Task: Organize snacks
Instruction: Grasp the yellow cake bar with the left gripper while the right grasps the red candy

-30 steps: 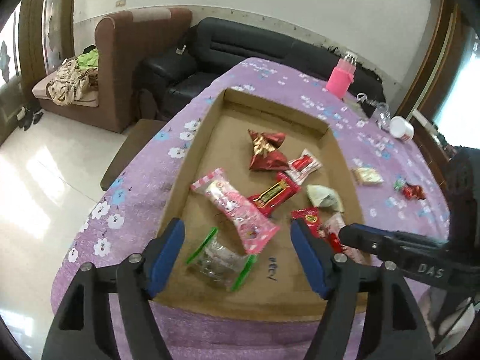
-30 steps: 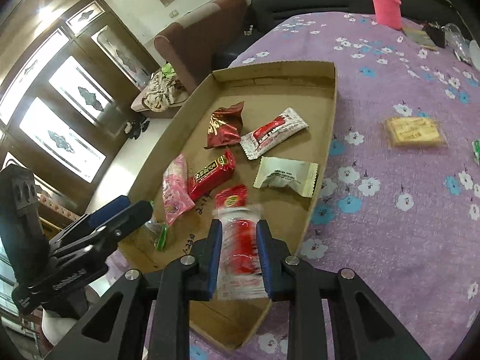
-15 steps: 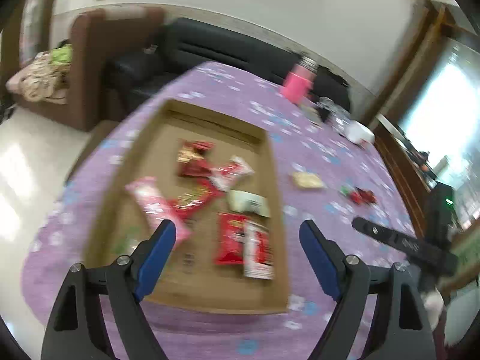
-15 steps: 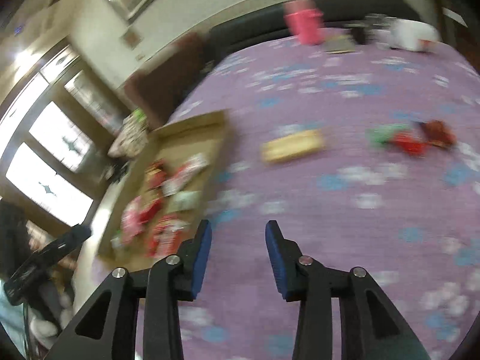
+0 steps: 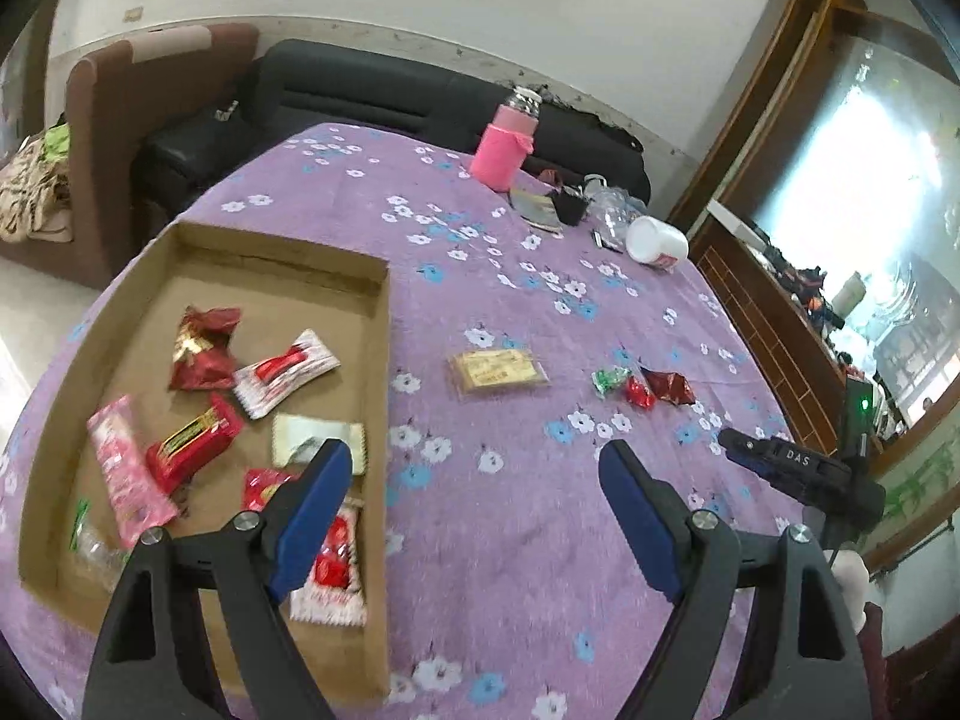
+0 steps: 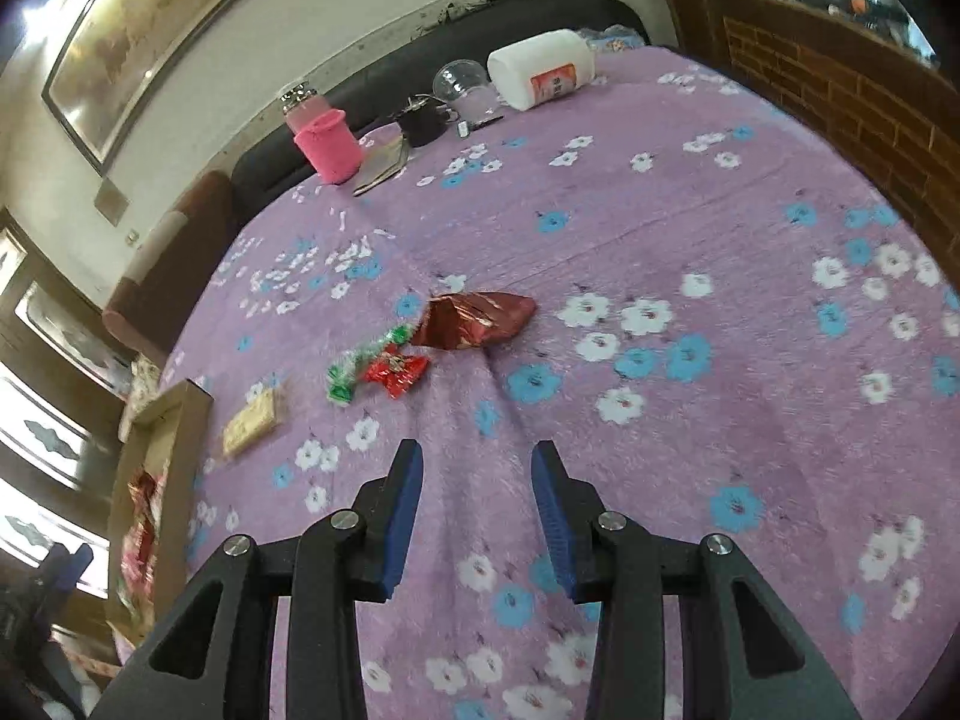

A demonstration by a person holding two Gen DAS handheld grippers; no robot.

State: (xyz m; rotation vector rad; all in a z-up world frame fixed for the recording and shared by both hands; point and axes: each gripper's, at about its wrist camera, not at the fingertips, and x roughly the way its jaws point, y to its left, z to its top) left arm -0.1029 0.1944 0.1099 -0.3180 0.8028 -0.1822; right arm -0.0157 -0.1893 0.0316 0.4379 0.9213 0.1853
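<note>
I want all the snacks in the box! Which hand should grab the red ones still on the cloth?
Probably the right gripper: it is open, empty and aimed at the dark red packet. The left gripper hangs near the cardboard tray.
</note>
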